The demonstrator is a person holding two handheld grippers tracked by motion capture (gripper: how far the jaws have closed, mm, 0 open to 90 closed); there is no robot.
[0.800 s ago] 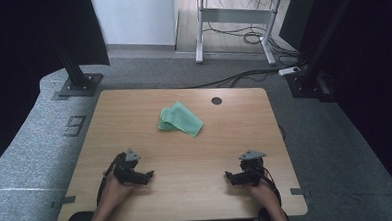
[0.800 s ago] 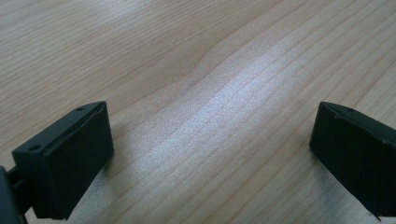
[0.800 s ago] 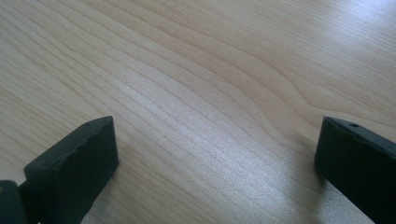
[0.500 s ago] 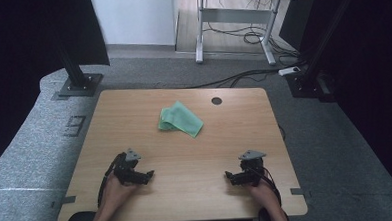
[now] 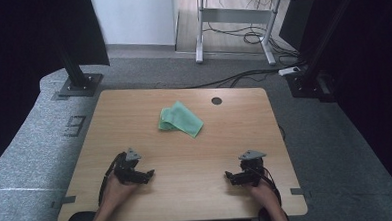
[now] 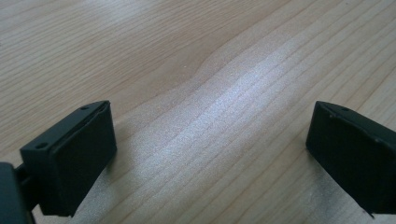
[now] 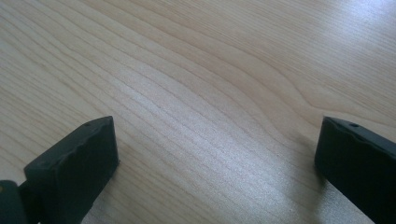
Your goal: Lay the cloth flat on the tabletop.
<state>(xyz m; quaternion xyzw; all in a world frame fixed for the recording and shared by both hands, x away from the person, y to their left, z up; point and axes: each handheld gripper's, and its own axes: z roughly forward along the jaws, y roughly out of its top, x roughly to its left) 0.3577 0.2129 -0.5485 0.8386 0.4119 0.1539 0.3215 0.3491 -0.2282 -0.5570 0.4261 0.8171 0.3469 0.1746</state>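
While both hands rest at the near edge of the table, nothing has shifted since a moment ago: the left gripper and right gripper stay spread wide and empty, well apart from the green cloth lying mid-table, so work hasn't begun.

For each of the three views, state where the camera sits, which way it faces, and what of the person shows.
High view: above the near edge, facing forward and down; forearms, left gripper, right gripper, green cloth.
Left gripper view: rides that gripper, facing the table.
Right gripper view: the same.
Shared: wood tabletop between open jaws.
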